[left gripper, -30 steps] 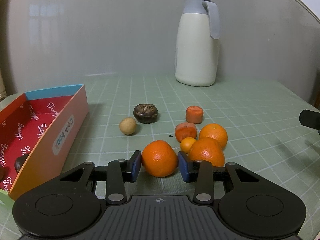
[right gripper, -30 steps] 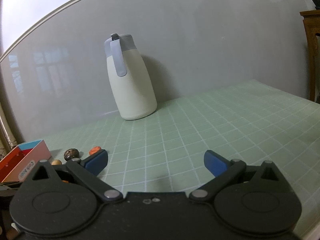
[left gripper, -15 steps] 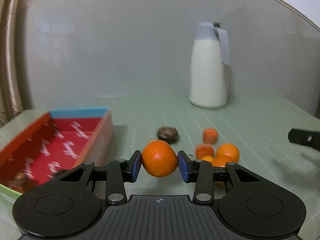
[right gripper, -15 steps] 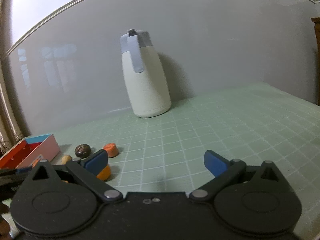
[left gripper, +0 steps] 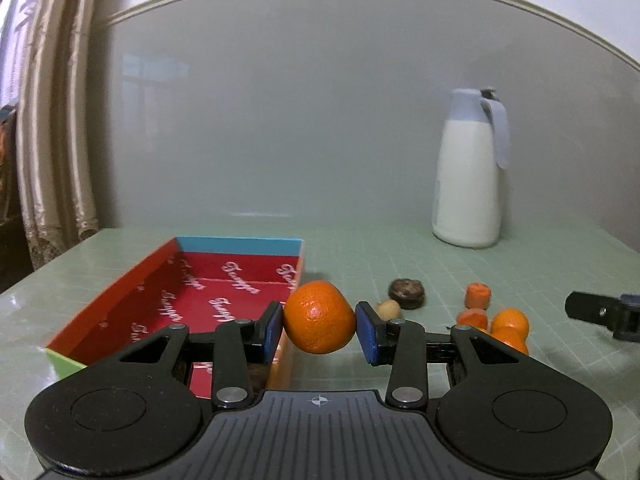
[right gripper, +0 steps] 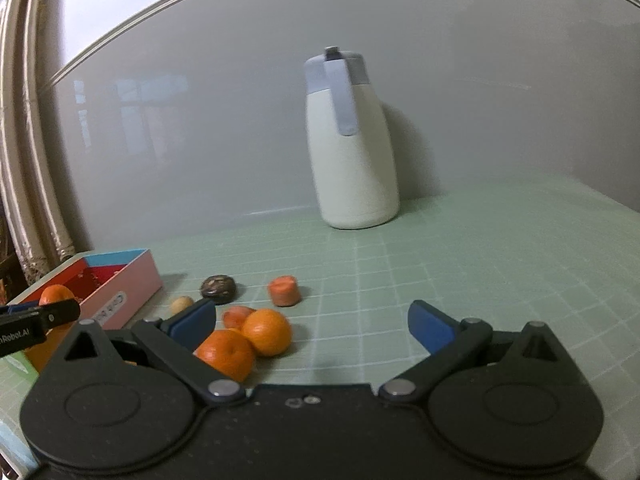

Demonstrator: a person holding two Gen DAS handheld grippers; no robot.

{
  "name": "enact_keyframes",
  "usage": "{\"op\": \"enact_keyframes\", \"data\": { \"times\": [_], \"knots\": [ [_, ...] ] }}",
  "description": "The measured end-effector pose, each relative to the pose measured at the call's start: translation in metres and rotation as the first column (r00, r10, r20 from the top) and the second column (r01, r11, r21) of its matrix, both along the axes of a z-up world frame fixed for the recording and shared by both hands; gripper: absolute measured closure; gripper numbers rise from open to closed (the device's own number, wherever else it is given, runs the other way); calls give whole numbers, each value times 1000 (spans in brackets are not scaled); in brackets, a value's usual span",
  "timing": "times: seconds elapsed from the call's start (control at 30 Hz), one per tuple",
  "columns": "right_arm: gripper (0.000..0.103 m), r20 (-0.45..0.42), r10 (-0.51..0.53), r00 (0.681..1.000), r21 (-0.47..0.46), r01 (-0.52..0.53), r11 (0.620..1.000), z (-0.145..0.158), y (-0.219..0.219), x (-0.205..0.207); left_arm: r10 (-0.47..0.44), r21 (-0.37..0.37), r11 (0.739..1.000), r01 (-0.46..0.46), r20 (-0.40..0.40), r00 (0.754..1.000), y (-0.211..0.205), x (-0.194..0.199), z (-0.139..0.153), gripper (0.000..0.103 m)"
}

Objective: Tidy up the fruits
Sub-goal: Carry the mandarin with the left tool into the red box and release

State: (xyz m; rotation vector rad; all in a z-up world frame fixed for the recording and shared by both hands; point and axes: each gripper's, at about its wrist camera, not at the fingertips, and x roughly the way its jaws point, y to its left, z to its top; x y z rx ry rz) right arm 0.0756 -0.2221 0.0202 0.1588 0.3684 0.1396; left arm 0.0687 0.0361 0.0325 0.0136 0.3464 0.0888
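against the frame a second earlier, the round orange mandarin (left gripper: 319,317) no longer rests on the pale green gridded surface (left gripper: 400,248) beside the other fruit: it is lifted clear and hangs just beside the near right wall of the open red cardboard box with a blue far end (left gripper: 240,246), which has come from the left edge toward the middle of the left wrist view. the left gripper (left gripper: 319,328) stays clenched on the mandarin, its blue pads (left gripper: 273,327) pressing both sides at a narrow opening that matches the earlier frame. the right gripper (right gripper: 312,326) stands wide apart with nothing between its pads, as before, and hovers above the surface; the remaining fruit has moved into its view. the left wrist view alone shows the box's red printed floor, a dark item low inside it that is too hidden to identify, and a beige curtain (left gripper: 52,120) at far left. the right wrist view alone shows the box's pink outer wall and the full cluster on the surface: two orange mandarins (right gripper: 248,344) touching each other, two orange-red stubby pieces (right gripper: 284,290), a dark brown round item (right gripper: 218,289) and a small tan round item (right gripper: 181,304). both views show the cream jug with a grey-blue lid and handle (right gripper: 352,144) upright near the grey wall, well apart from the fruit.
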Motion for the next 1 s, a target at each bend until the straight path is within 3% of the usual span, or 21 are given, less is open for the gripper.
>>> {"op": "enact_keyframes", "data": {
  "times": [0.33, 0.6, 1.0],
  "knots": [
    [0, 7, 44, 999, -7, -44, 999, 1, 19, 1, 125, -32, 992, -125, -4, 992, 37, -3, 0, 63],
    [0, 12, 66, 998, -4, -66, 998, 2, 28, 2, 221, -64, 972, -225, -57, 974, 64, 1, -6, 63],
    [0, 18, 85, 996, 2, -85, 996, 4, 34, 0, 268, -66, 959, -276, -101, 958, 77, 3, -12, 63]
  ]
}}
